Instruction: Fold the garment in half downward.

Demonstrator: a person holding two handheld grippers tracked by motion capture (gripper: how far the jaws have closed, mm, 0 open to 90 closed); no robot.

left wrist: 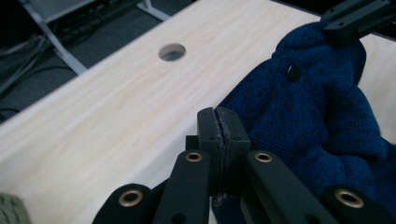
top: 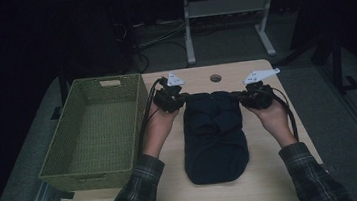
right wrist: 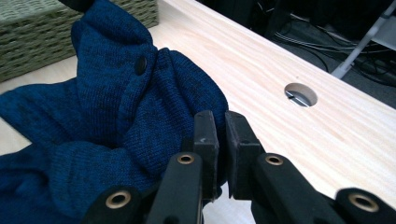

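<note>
Two claws pinch a navy cardigan at its top corners

Both claws grip the folded, dark blue knitted cardigan (top: 214, 136) lying on the desk (top: 270, 181). The left claw (top: 179, 102) is clamped on its upper left corner, the right claw (top: 244, 96) on its upper right. A green woven basket (top: 57, 166) stands just beside the left hand (top: 159, 125).

High view is running dim, surroundings going near black. Both gripper views are coming through brighter, with near linkages blurring at the bottom edge.
</note>
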